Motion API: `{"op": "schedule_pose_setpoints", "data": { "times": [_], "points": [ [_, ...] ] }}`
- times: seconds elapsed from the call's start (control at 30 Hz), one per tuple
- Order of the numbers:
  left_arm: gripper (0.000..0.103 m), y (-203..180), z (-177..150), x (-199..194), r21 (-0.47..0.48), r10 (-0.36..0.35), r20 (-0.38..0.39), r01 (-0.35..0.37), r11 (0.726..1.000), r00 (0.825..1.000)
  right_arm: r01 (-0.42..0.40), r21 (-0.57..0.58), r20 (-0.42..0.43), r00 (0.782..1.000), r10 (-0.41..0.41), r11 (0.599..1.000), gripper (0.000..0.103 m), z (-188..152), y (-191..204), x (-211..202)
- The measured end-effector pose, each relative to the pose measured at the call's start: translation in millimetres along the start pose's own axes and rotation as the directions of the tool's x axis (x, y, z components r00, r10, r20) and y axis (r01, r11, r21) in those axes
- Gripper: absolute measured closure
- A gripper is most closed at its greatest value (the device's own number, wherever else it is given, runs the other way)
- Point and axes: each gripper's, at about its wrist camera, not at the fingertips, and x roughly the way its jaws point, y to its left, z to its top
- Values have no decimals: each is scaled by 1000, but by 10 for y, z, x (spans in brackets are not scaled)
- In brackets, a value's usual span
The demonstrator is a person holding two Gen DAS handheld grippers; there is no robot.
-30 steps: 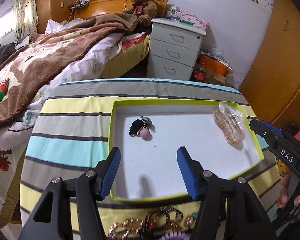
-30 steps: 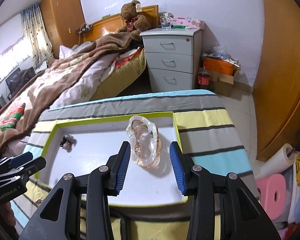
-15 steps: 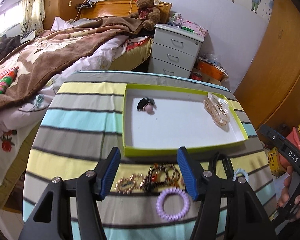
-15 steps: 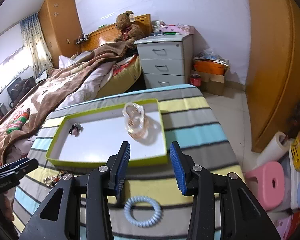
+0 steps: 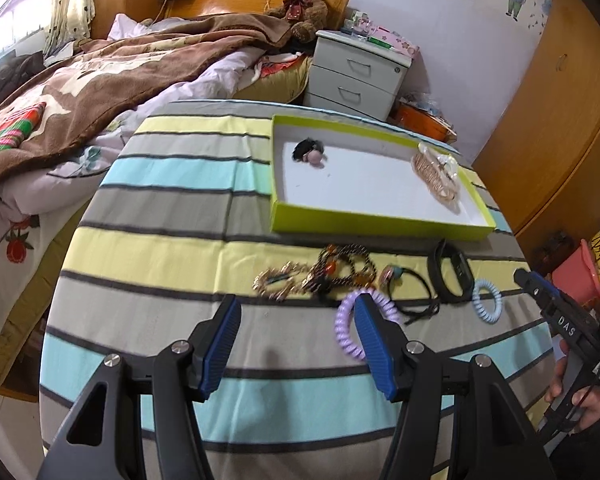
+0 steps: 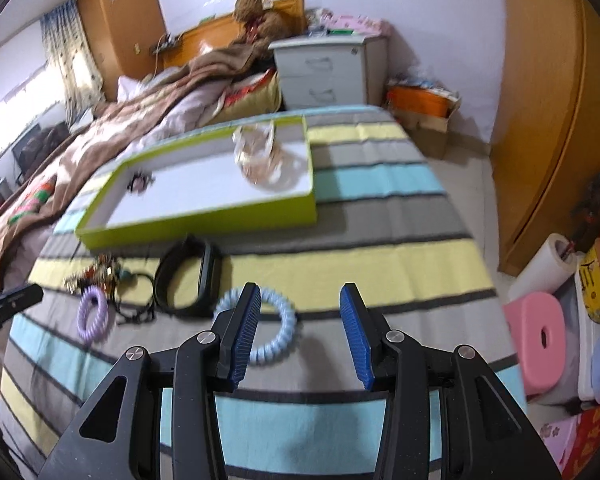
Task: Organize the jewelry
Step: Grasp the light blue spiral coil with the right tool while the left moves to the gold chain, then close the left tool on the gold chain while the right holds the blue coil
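Two tools are in view, each with its blue-padded jaws standing apart and nothing between them. The left tool hangs over the striped cloth of the worktop, its right pad just in front of a purple coil hair tie. The right tool hangs over the same cloth, its left pad overlapping a pale blue coil hair tie in the picture; whether it touches I cannot tell. A hand grips the right tool's handle, which reads "DAS" in white letters.

Loose jewelry lies in one row on the cloth, just in front of the tray: the two coil ties, one black wristband, one thin black elastic with a bead, and a tangled heap of gold and dark beaded bracelets that I cannot count apart.

Beyond the row sits one lime-green tray with a white floor. It holds two things: a dark hair tie with a pink ball near its far left corner, and a clear bag of rose-gold bangles at its right end.

Farther off stand one white bedside cabinet, one brown teddy bear on the headboard, and a bed under a brown blanket.

A second ago both tools were over the tray, the right one at the bag; now both are drawn back over the near cloth, and the whole row of loose pieces shows.
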Motion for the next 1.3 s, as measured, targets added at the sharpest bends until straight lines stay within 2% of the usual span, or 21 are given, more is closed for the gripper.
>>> {"op": "schedule_pose_setpoints", "data": {
  "times": [0.1,0.27,0.37,0.47,0.6,0.77,0.8,0.9,1.0,1.13,1.3],
  "points": [
    [42,57,-86,-4,-3,27,3,-27,1000,1000,9,-10,-22,1000,-9,1000,60,-50,18,59],
    [42,216,-223,-10,-40,-15,-6,14,999,1000,9,-38,-49,999,-10,999,60,-59,83,143],
    [42,310,-279,-16,-56,2,-10,-3,998,1000,24,-52,-59,998,-27,998,60,-71,109,193],
    [42,383,-298,-24,-85,-25,-5,24,996,1000,35,-59,-52,998,-38,998,60,-74,119,203],
    [25,421,-307,-25,-85,-41,0,41,996,999,43,-66,-49,998,-46,997,61,-83,137,208],
    [24,453,-310,-19,-102,-64,-2,63,993,998,80,-101,-50,995,-86,992,61,-99,216,210],
    [24,450,-308,-13,-96,-63,-5,63,993,998,81,-101,-50,995,-86,992,62,-104,216,206],
    [24,442,-311,14,-101,-60,-23,58,993,998,87,-89,-45,995,-92,992,79,-116,196,187],
    [24,424,-315,46,-102,-66,-38,62,993,997,85,-84,-43,995,-89,993,91,-126,172,169],
    [24,369,-305,30,-90,-73,-30,71,993,997,89,-55,-37,995,-91,995,93,-131,110,146],
    [25,365,-253,64,-71,-25,-31,23,997,999,90,-14,-14,996,-90,996,93,-145,-1,58]
  ]
}}
